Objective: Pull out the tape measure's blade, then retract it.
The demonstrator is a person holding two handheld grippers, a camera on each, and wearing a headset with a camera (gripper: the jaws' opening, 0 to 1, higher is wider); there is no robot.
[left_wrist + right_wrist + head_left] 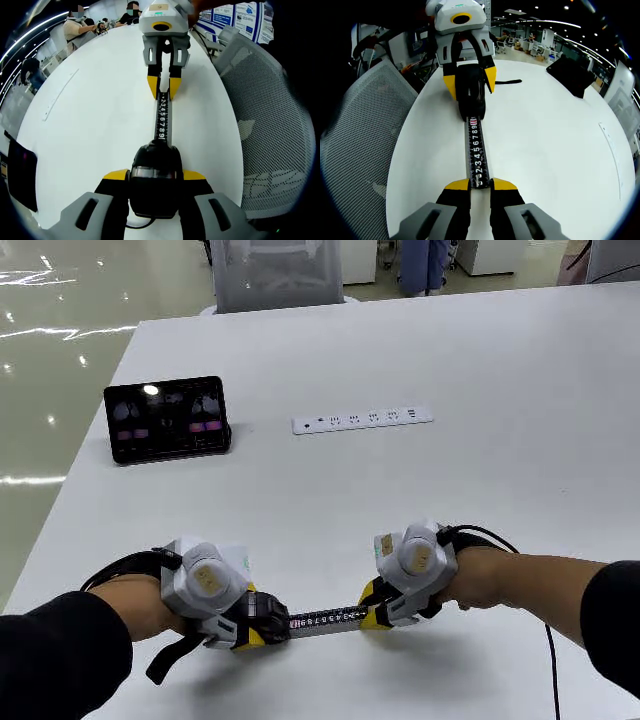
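Left gripper point(262, 625) is clamped around the black tape measure case point(156, 170) at the near edge of the white table point(400, 490), and the right gripper point(480, 184) just to its right is pinching the tip of the blade point(476, 150), a short stretch of it out between the two.
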